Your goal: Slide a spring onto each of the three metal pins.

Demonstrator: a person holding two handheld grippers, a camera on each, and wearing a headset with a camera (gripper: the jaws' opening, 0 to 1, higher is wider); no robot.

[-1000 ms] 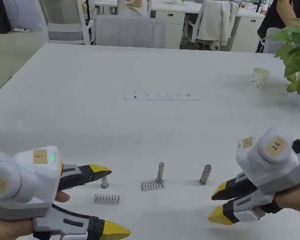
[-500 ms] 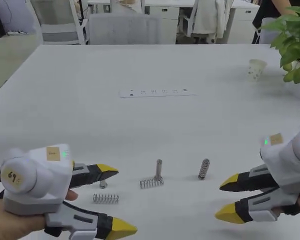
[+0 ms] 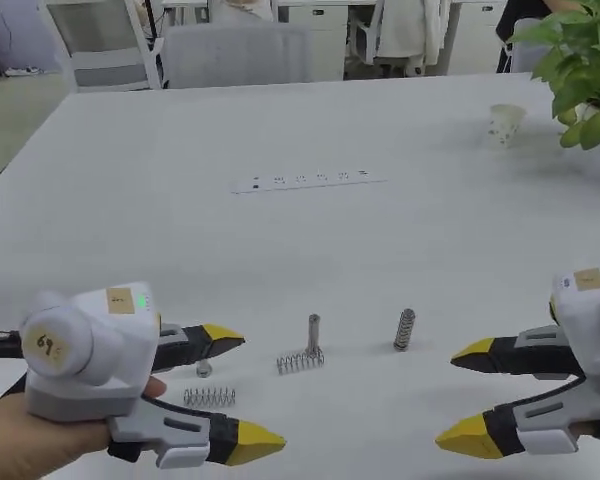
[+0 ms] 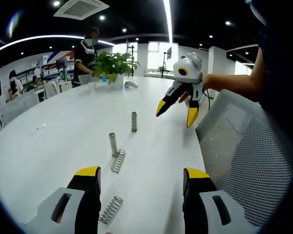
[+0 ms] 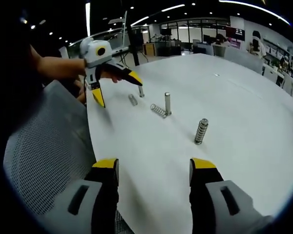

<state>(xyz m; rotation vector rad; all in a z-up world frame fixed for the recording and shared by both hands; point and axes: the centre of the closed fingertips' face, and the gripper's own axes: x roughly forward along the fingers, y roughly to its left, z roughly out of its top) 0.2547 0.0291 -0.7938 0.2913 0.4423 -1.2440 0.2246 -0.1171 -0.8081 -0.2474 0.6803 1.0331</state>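
Note:
Three small metal pins stand on the white table. The right pin (image 3: 405, 329) wears a spring. The middle pin (image 3: 313, 332) is bare, and a loose spring (image 3: 300, 360) lies against its base. The short left pin (image 3: 204, 369) is bare too, with a second loose spring (image 3: 209, 397) lying just in front of it. My left gripper (image 3: 245, 388) is open, its jaws either side of the left pin and that spring. My right gripper (image 3: 463, 393) is open and holds nothing, off to the right of the sprung pin (image 5: 201, 130). The left gripper view has the near spring (image 4: 111, 209) by its left jaw.
A white power strip (image 3: 308, 181) lies mid-table, farther back. A paper cup (image 3: 504, 124) and a potted plant (image 3: 580, 60) stand at the far right. Grey chairs (image 3: 230, 55) line the far edge. A mesh chair (image 5: 49, 146) sits at the near table edge.
The head camera has tilted a little. My left gripper has edged forward toward the left pin. My right gripper has drawn back to the right. Both stay open; pins and springs have not moved.

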